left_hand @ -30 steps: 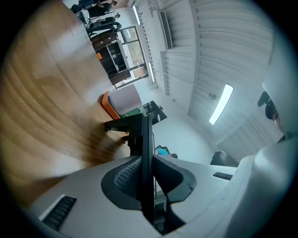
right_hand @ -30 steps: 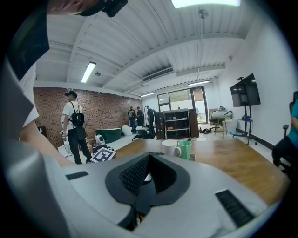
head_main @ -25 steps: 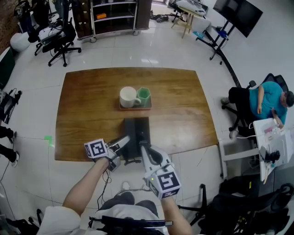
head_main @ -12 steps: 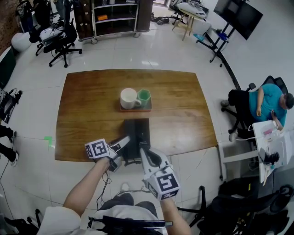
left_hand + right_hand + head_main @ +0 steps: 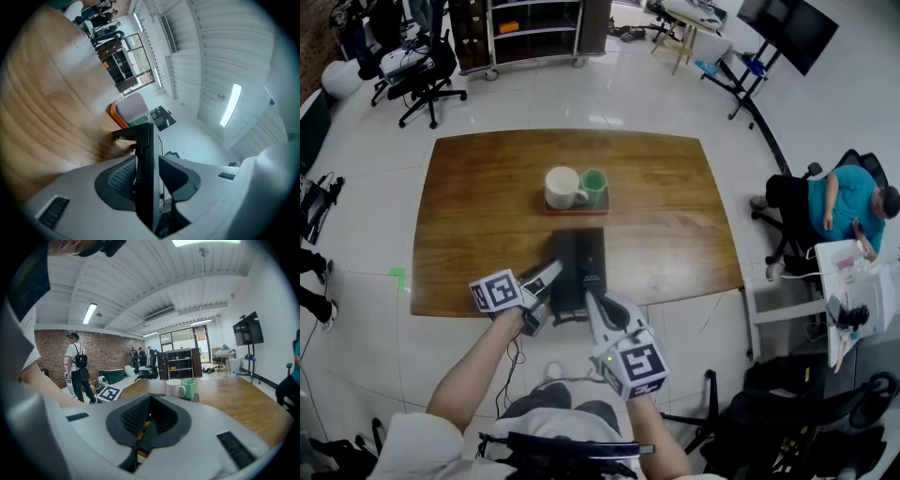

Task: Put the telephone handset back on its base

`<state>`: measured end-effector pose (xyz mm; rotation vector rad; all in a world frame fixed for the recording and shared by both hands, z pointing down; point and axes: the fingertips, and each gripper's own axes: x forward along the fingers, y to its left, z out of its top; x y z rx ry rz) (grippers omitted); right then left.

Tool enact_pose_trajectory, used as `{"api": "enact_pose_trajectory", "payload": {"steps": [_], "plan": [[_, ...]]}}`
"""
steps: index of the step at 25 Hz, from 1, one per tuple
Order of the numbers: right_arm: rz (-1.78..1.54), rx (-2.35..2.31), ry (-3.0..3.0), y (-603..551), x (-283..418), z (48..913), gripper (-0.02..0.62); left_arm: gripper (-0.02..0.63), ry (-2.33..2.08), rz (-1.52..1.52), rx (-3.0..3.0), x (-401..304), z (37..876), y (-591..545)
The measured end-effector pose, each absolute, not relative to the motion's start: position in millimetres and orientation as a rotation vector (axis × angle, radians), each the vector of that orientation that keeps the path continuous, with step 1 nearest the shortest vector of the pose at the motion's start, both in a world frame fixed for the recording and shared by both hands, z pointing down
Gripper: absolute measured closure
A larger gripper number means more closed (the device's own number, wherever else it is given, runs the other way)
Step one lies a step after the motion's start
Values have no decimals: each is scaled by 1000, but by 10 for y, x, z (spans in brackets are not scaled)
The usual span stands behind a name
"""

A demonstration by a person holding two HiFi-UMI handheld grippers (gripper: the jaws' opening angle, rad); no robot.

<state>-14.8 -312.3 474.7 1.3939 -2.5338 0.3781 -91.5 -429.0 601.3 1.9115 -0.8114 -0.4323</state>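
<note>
A black telephone base [image 5: 591, 262] lies at the near middle of the wooden table [image 5: 469, 206]. The black handset [image 5: 565, 270] rests along its left side. My left gripper [image 5: 551, 277] reaches in from the near left with its jaws around the handset [image 5: 144, 140]. In the left gripper view the jaws are opening, and a thin gap shows beside the right pad [image 5: 176, 171]. My right gripper [image 5: 592, 302] sits at the phone's near edge, shut with nothing between its pads [image 5: 136, 416].
An orange tray [image 5: 577, 211] behind the phone holds a white mug [image 5: 563, 187] and a green cup [image 5: 593, 187]. Office chairs [image 5: 417, 70] and a shelf unit [image 5: 534, 33] stand beyond the table. A seated person [image 5: 848, 202] is at the right.
The head camera has shifted a little, so the table sits slightly higher in the view. Both grippers stay by the phone's near edge, hardly moved.
</note>
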Motion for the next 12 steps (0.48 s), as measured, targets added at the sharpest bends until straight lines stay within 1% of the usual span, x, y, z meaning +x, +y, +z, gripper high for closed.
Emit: {"api": "enact_pose_trajectory", "payload": {"steps": [12], "plan": [[370,1364,-2555,-3054,-172,4679,596,472,-901,-477,1960,-1121,5777,-4221]]}}
